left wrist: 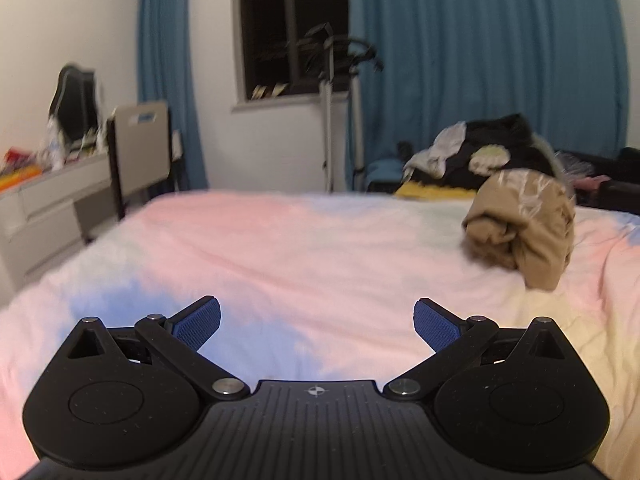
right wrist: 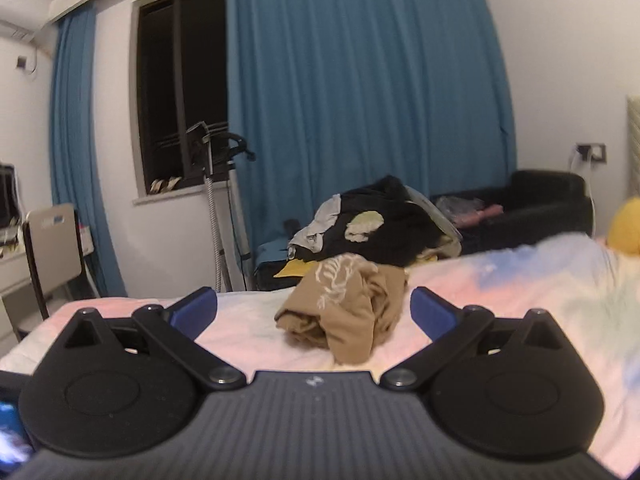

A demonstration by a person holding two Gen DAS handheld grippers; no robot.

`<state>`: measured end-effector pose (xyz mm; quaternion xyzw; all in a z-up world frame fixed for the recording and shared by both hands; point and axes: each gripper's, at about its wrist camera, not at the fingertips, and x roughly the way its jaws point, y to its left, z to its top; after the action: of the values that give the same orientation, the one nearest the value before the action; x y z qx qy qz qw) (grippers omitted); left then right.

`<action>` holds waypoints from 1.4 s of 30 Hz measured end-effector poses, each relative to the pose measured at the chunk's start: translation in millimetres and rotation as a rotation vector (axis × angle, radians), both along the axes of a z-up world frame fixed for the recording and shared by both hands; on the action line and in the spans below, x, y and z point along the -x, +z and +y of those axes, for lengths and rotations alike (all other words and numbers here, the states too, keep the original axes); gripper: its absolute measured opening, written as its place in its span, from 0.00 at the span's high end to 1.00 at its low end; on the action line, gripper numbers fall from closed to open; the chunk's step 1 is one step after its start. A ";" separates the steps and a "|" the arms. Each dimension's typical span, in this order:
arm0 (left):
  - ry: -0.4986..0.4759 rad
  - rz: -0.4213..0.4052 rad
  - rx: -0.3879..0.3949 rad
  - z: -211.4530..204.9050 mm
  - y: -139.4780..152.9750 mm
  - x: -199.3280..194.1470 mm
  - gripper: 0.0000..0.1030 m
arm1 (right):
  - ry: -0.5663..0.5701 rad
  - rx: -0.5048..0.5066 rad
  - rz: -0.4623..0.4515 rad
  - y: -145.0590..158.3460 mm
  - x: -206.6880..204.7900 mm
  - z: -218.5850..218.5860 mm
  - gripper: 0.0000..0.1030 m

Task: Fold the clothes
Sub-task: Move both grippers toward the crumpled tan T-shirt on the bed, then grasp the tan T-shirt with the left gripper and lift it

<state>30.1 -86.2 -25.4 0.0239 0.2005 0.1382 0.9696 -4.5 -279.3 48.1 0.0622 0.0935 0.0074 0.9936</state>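
Note:
A crumpled tan garment [left wrist: 522, 226] with a pale print lies bunched on the pastel pink, blue and white bedspread [left wrist: 280, 248]. In the left wrist view it sits far to the right, well beyond my left gripper [left wrist: 317, 322], which is open over bare bedspread with nothing between its blue pads. In the right wrist view the tan garment [right wrist: 346, 308] lies straight ahead of my right gripper [right wrist: 314, 308], which is open; the garment sits beyond the fingertips, apart from them.
A heap of dark and pale clothes [right wrist: 372, 228] is piled past the bed's far edge. Blue curtains [right wrist: 360, 100], a dark window [left wrist: 292, 28], a garment steamer stand [left wrist: 334, 112], a chair [left wrist: 140, 148], a cluttered desk [left wrist: 48, 184] and a black sofa [right wrist: 544, 200] surround the bed.

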 end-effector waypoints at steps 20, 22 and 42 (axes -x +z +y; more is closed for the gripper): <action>-0.428 0.105 0.015 -43.0 -38.8 -156.6 0.19 | -0.051 -0.078 0.207 -43.8 -88.1 -43.9 0.00; -0.444 0.117 0.016 -54.8 -47.1 -181.6 0.27 | -0.048 -0.066 0.205 -54.4 -96.8 -44.2 0.00; -0.486 -0.002 0.107 -47.4 25.9 -191.6 0.81 | -0.023 -0.201 0.068 -102.6 -116.6 -97.0 0.00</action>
<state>221.7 -133.6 0.5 0.0197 0.1951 -0.1099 0.9744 112.1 -376.4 -54.4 0.1627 0.1251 0.0032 0.9787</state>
